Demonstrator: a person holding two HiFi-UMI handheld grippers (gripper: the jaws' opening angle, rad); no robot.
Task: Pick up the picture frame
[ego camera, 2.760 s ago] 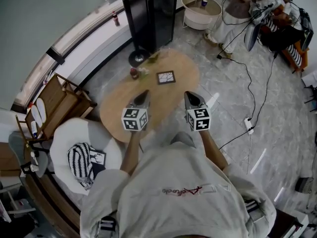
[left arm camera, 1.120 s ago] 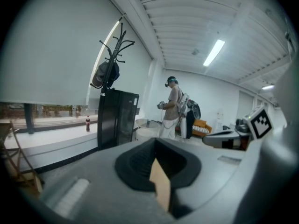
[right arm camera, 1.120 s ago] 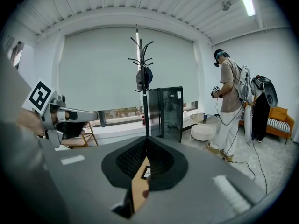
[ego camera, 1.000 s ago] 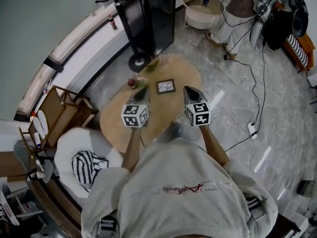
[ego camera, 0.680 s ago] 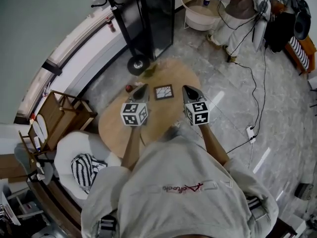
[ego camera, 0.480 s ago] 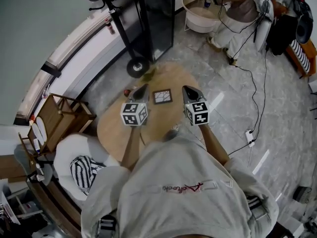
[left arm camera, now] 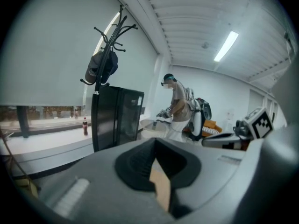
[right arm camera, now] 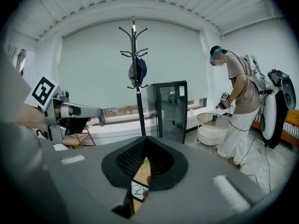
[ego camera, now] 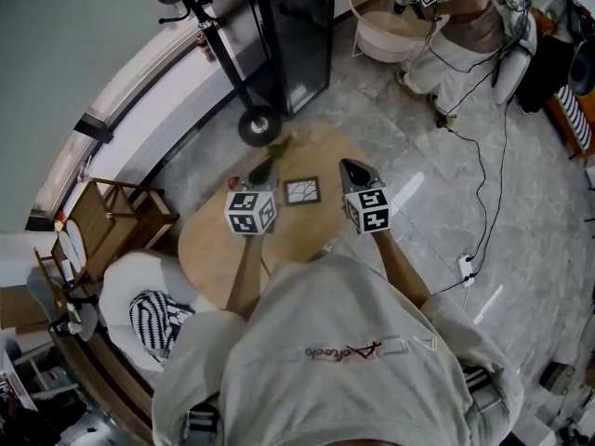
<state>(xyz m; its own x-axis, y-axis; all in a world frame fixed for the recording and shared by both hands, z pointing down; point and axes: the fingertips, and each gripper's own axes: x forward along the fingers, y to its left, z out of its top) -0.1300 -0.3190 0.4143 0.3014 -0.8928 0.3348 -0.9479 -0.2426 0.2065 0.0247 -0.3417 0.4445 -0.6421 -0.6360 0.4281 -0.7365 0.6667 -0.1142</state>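
Note:
A small dark picture frame (ego camera: 302, 190) with a cracked-line pattern lies flat on the oval wooden table (ego camera: 228, 244). Through the slit between the right jaws, a sliver of the picture frame (right arm camera: 138, 189) shows in the right gripper view. My left gripper (ego camera: 263, 168) hovers over the table just left of the frame, jaws shut and empty. Just right of the frame hangs my right gripper (ego camera: 352, 168), also shut on nothing. In the left gripper view only a strip of tabletop (left arm camera: 161, 185) shows between the jaws.
A dark red object (ego camera: 234, 182) and a green thing (ego camera: 277, 143) sit on the table's far side. A coat stand base (ego camera: 259, 124) and a black fridge (ego camera: 297, 26) stand beyond. A white chair (ego camera: 139, 300) is at my left. Another person (right arm camera: 240, 111) works at a round white table (ego camera: 398, 21). Cables (ego camera: 483, 170) cross the floor.
I have walked toward the table with both grippers held out. They now flank the picture frame, which was well ahead of them before. Both stay shut.

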